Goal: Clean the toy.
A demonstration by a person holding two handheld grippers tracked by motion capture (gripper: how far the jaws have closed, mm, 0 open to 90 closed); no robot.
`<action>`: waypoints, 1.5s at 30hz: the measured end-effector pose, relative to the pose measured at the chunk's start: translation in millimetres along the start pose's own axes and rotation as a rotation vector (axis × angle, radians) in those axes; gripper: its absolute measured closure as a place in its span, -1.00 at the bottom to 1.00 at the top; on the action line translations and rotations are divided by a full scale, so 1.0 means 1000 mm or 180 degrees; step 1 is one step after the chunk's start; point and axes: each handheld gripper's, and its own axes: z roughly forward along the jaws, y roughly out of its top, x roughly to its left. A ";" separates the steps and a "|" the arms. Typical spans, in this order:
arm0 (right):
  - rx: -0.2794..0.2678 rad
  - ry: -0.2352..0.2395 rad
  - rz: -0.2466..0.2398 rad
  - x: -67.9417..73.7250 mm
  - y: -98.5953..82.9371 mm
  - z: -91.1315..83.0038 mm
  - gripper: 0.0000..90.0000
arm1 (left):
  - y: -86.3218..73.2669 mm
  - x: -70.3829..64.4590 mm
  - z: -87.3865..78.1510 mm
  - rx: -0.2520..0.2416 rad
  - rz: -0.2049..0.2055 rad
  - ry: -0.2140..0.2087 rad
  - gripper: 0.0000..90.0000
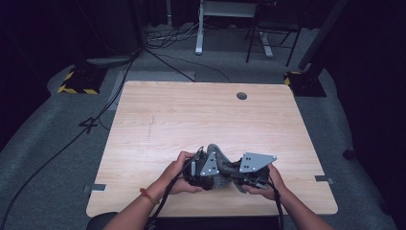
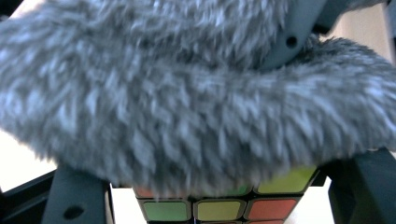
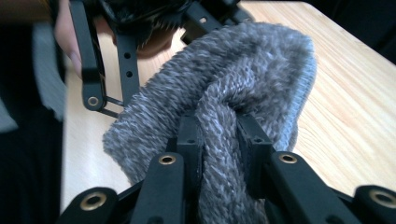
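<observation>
A grey fuzzy knitted piece (image 1: 222,166) is held up between both grippers near the table's front edge. My right gripper (image 3: 219,135) is shut on a bunched fold of the grey knit (image 3: 247,65). In the left gripper view, a colour cube (image 2: 219,210) with green, yellow and orange squares sits between the two jaws of my left gripper (image 2: 219,189), and the grey knit (image 2: 187,102) drapes over its top. The jaws stand close against the cube's sides. From above, the left gripper (image 1: 203,173) and right gripper (image 1: 241,175) nearly meet.
The light wooden table (image 1: 191,115) has a round cable hole (image 1: 242,96) at the back right. Beyond it, on grey floor, lie cables (image 1: 172,36), and desk legs (image 1: 199,28) stand there. Yellow-black striped stand bases (image 1: 76,84) sit at the far corners.
</observation>
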 end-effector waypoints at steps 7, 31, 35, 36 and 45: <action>0.0195 -0.0157 0.0046 -0.013 -0.009 -0.002 0.67 | -0.004 0.005 -0.007 -0.0122 -0.0126 -0.0100 -0.26; 0.0209 -0.0116 0.0246 -0.023 -0.016 0.000 0.66 | -0.005 0.010 -0.008 -0.0160 -0.0167 -0.0105 -0.26; 0.0104 -0.0044 0.0124 -0.010 -0.003 0.000 0.66 | -0.004 0.004 0.001 -0.0039 -0.0108 -0.0129 -0.26; 0.0053 0.0036 0.0154 -0.008 -0.001 0.000 0.66 | -0.003 0.002 0.004 -0.0053 -0.0087 -0.0144 -0.26; 0.0144 -0.0002 0.0358 -0.024 -0.014 0.001 0.66 | -0.003 0.004 0.000 -0.0078 -0.0109 -0.0087 -0.26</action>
